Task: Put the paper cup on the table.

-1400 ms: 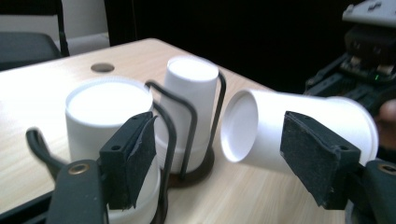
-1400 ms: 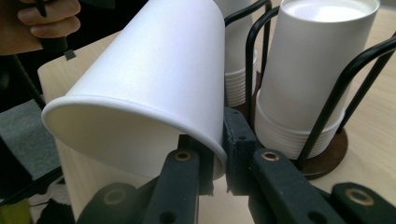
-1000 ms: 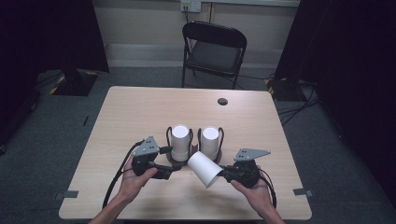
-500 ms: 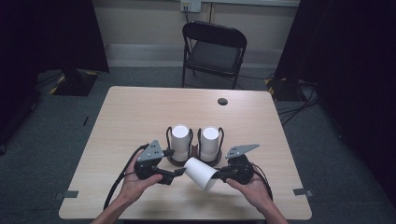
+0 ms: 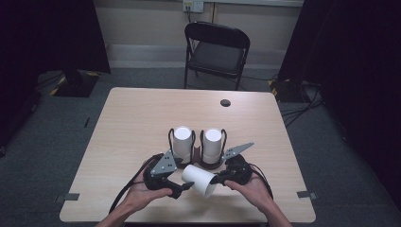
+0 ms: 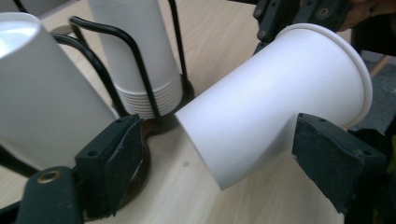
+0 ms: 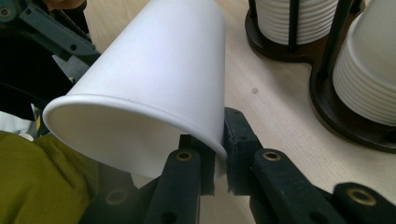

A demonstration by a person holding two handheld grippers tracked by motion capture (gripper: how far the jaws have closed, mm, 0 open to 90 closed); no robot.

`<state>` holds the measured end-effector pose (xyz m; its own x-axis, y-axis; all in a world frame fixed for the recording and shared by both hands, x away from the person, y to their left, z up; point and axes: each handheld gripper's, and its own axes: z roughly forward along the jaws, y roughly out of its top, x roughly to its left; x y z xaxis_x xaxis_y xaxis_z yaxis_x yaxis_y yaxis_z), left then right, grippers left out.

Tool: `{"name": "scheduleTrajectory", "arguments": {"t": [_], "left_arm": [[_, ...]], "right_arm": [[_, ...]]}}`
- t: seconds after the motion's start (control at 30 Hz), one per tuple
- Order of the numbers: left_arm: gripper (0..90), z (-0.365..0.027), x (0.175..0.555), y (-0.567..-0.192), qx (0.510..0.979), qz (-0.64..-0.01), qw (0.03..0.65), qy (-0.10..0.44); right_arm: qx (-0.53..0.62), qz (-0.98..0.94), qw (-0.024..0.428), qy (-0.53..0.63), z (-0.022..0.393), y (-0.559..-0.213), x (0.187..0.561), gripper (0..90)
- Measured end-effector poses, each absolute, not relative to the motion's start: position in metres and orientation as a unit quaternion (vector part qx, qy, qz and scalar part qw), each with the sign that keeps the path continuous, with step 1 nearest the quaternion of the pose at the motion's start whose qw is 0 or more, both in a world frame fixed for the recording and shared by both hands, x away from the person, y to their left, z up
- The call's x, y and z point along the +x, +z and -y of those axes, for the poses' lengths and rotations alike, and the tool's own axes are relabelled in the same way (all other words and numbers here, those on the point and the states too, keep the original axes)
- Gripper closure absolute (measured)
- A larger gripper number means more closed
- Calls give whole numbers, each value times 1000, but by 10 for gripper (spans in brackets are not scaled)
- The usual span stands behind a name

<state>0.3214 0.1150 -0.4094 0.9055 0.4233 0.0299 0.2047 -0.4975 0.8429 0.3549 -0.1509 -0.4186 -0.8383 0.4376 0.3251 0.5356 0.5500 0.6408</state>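
One loose paper cup (image 5: 198,179) is lying between two cup stacks (image 5: 182,140); the right gripper (image 7: 219,154) is pinching its rim, a grip the right gripper view shows, while the left gripper (image 6: 210,154), its jaws just opening, is straddling it without touching.

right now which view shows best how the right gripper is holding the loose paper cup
The right gripper view: the right gripper pinches the cup by its rim wall. The high view shows the cup lying tilted between both grippers. The left gripper view shows its side between the left gripper's just-opened pads.
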Motion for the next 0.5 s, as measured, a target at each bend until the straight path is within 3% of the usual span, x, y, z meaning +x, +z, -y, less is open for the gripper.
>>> {"name": "scheduleTrajectory", "arguments": {"t": [0.5], "left_arm": [[160,-102,313,-418,882,-119,441,115]], "right_arm": [[-264,890,90,-361,146,-423,360,844]]}}
